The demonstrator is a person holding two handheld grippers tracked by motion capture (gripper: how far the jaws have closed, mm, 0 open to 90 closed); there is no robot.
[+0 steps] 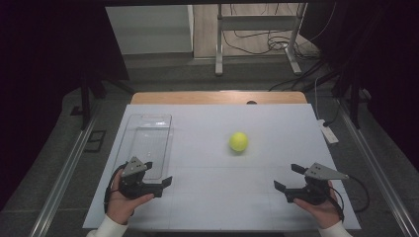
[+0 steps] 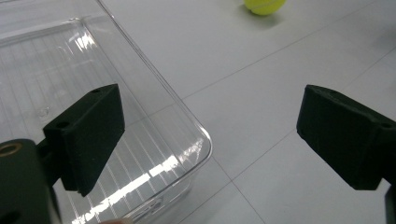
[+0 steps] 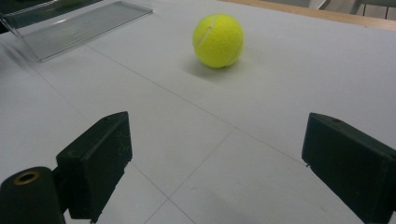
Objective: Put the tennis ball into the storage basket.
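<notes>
A lab or test room is suggested. The white-topped table (image 1: 207,123) is flanked by black curtains (image 1: 44,74) and metal rails (image 1: 59,182). Beyond it, loose cables (image 1: 257,42) are strewn across the floor around a metal stand (image 1: 257,29), and a power strip (image 1: 328,133) is seen alongside.

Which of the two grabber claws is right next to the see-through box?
The left gripper. It sits at the near end of the clear tray, with one jaw over its corner. The right gripper is across the table, pointing toward the yellow tennis ball.
</notes>
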